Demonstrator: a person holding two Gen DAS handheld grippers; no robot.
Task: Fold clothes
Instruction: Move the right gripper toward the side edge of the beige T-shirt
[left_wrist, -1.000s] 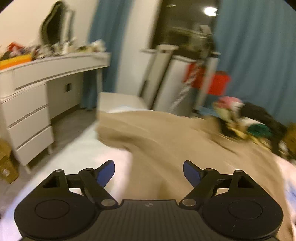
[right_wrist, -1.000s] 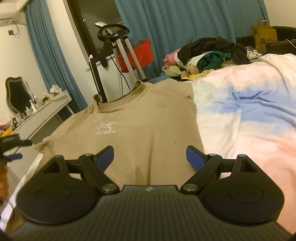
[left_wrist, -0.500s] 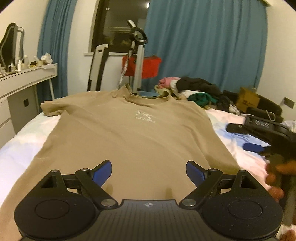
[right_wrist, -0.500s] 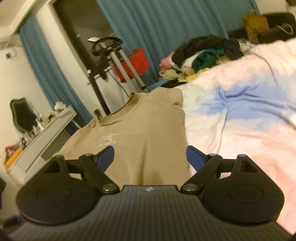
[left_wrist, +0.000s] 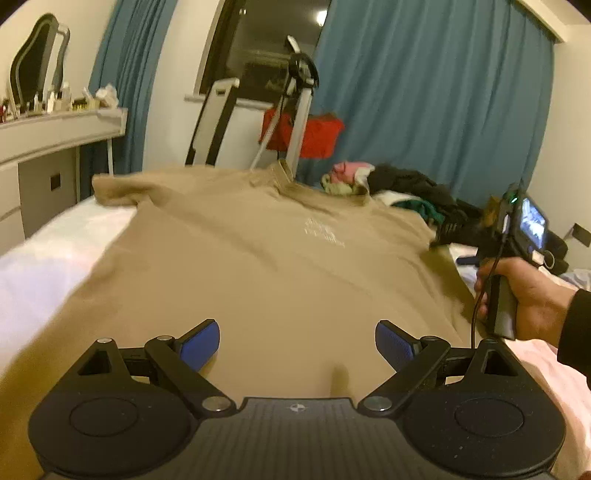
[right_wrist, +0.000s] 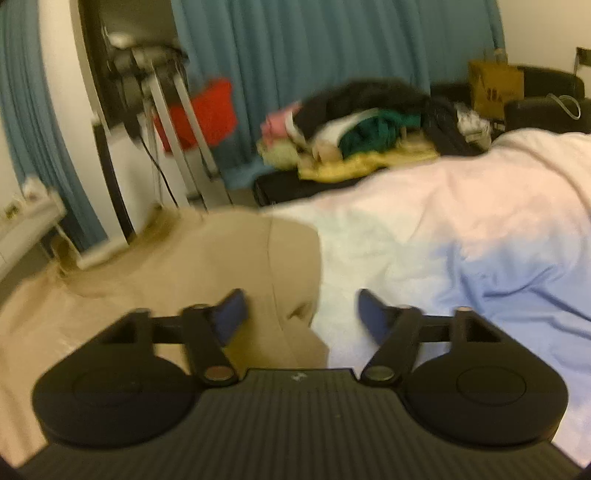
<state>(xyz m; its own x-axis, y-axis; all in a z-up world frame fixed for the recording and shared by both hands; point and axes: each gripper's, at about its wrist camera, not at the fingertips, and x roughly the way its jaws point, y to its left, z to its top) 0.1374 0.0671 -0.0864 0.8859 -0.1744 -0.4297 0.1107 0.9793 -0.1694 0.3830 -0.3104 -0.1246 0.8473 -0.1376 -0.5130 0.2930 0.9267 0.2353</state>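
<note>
T-shirt (left_wrist: 280, 266), tan and face up, lies spread across the bed (left_wrist: 44, 258) with its hem nearest you and its collar far off toward the curtains.

Closest in, your left gripper (left_wrist: 297, 343) hangs over the lower body of the shirt, jaws spread wide, blue pads apart and holding nothing. Your right gripper (right_wrist: 301, 314) is equally wide open and empty; it straddles the shirt's right edge, one pad over tan cloth, the other over the pale bedcover. That view is blurred, so you cannot tell whether the pads touch the fabric.

Further out, in the left view, your right hand (left_wrist: 524, 295) holds its tool beside the shirt's right side, near the sleeve. Beyond lie the white chest print, the bunched left sleeve and the collar; past the bed, a pile of clothes (right_wrist: 369, 133) waits.

By the look of it, you are at the very start: the shirt is laid out and no fold is made. Your next move likely calls for closing the right jaws on that edge or sleeve, gripping the top layer cleanly, and carrying it inward over the chest without dragging the whole garment.
</note>
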